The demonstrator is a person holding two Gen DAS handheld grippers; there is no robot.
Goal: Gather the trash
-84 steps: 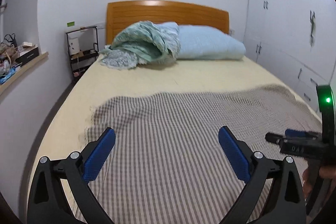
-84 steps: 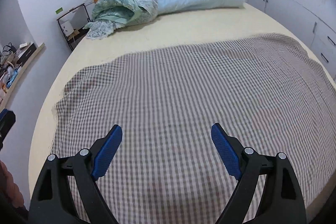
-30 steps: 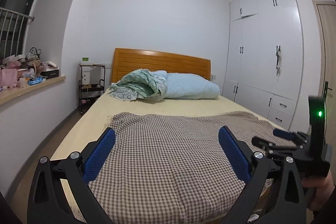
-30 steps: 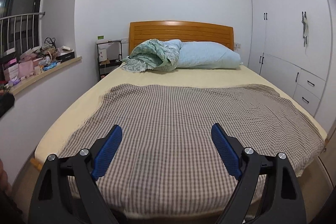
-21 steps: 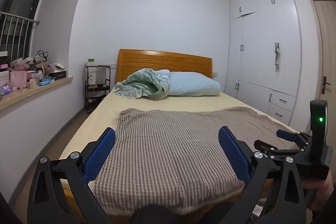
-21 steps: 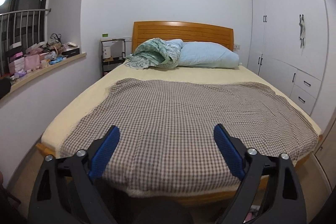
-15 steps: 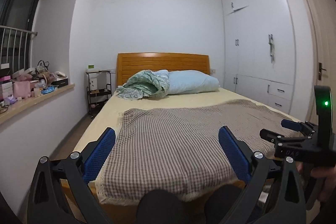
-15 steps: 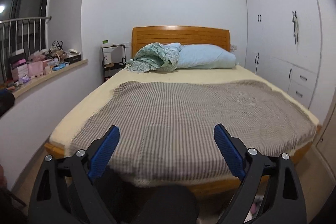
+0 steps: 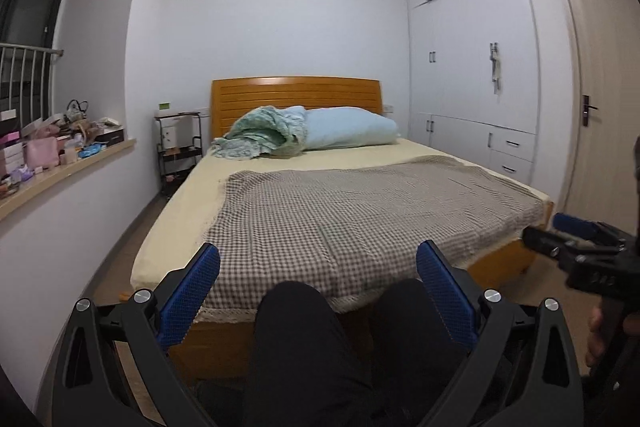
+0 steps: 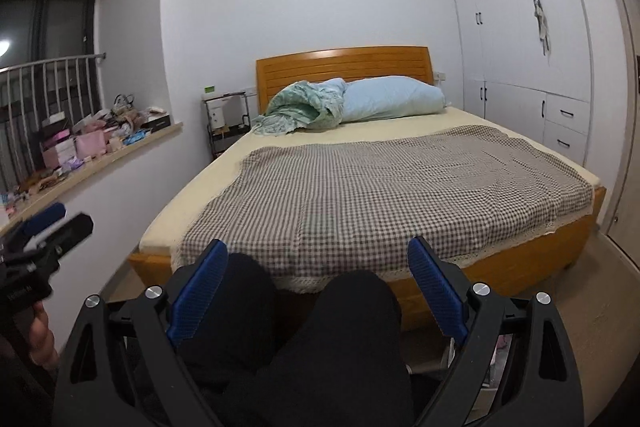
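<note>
Now pulled right back and dropped low: looking along the bed from its foot, no longer down over the brown-and-white checked blanket (image 9: 360, 211). Black-trousered knees (image 9: 296, 327) newly in view, sitting between the blue pads of both tools.

Left gripper (image 9: 318, 267) spread wide, holding nothing. Right gripper (image 10: 318, 259) just the same, wide apart and empty, held level beside the other.

Up at the orange slatted wooden headboard (image 9: 296, 93), same as before: crumpled green quilt (image 9: 264, 133) touching the pale blue pillow (image 9: 348, 133).

As for the trash: none to be picked out on the checked blanket or on the yellow sheet around it. Possibly some among the boxes and bags crowding the curved window ledge (image 10: 120, 155), but too small to tell. Something pinkish low by the floor behind the right-hand pad in the right wrist view, too hidden to name. No bin or bag anywhere in sight.

Fits either a bed already gone over or a wider look round for something to pick up; not to be settled from here.
</note>
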